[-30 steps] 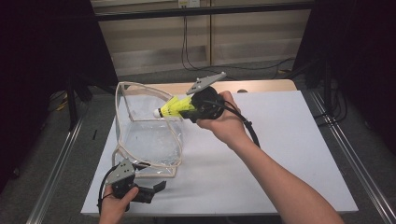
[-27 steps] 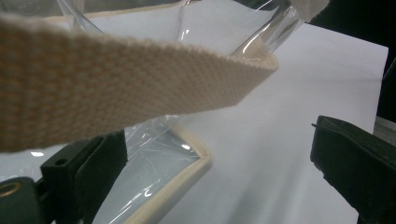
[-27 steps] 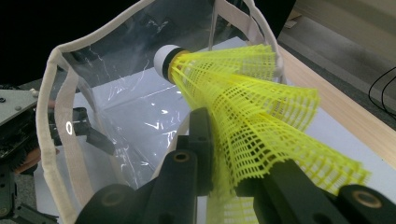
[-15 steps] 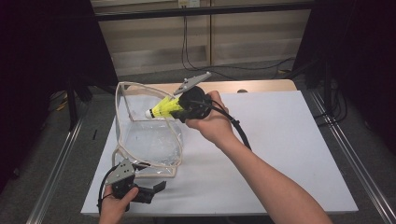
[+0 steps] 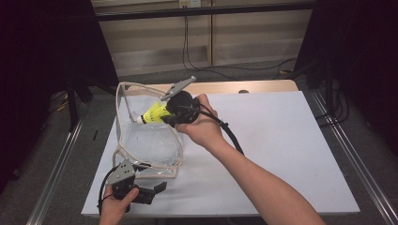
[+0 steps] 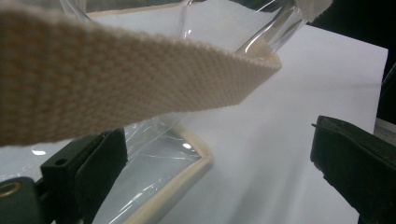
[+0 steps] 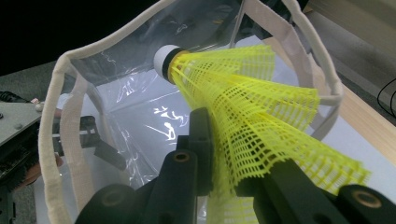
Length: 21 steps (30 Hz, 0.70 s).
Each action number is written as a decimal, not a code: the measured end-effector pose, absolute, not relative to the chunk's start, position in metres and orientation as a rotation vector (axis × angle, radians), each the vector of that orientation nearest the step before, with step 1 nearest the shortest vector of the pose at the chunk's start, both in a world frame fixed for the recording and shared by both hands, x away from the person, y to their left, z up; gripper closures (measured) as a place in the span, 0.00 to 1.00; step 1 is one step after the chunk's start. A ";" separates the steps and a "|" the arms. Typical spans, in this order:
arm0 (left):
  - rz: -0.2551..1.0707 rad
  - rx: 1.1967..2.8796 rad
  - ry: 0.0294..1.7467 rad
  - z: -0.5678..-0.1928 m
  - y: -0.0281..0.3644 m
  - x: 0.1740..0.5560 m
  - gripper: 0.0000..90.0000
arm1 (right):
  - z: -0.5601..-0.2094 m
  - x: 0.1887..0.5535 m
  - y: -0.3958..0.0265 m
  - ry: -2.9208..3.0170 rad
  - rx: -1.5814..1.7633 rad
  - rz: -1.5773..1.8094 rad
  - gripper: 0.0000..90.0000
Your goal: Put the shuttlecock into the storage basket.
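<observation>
A: What sits nearest, at the table's front edge?

B: The left hand, low and resting at the near edge of the white table, holding the left gripper roughly level with its tips pointing right. In the left gripper view its jaws stand wide apart, released, with nothing pressed between them. One jaw lies just beside the corner of the clear bag; the other is well off to the side over bare tabletop.

A: And what crosses in front of that camera?

B: A beige woven strap of the bag runs across the upper picture, very close and slightly tilted.

A: Farther in?

B: The clear bag, trimmed in beige, stands open on the table's left part. The right forearm rises from the bottom right, angled up and leftward, wrist bent so the right gripper points left over the bag's mouth.

A: Is it gripping anything?

B: Yes, it is clenched on a yellow shuttlecock, pinching the mesh skirt. In the right gripper view the shuttlecock has its white cork end pointing away, toward the bag's open rim, above the bag's inside.

A: Beyond that?

B: A wooden strip at the table's far edge, then cables hanging against a pale wall.
</observation>
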<state>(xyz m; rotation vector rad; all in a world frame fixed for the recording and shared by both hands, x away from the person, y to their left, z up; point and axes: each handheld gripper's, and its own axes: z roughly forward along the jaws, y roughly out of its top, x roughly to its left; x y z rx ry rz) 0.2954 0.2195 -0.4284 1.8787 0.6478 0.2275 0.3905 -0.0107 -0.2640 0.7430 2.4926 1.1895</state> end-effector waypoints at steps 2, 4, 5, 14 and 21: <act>0.228 1.880 0.647 -0.429 0.219 0.296 0.04 | -0.266 0.390 -0.007 2.497 0.738 1.191 0.92; 0.235 1.881 0.658 -0.429 0.219 0.295 0.04 | -0.266 0.390 -0.004 2.497 0.735 1.188 0.92; 0.235 1.881 0.658 -0.429 0.219 0.295 0.04 | -0.267 0.390 -0.003 2.503 0.735 1.189 0.92; 0.240 1.881 0.659 -0.429 0.220 0.295 0.04 | -0.273 0.390 0.015 2.523 0.717 1.173 0.92; 0.235 1.875 0.656 -0.429 0.220 0.296 0.04 | -0.279 0.392 0.024 2.520 0.725 1.161 0.92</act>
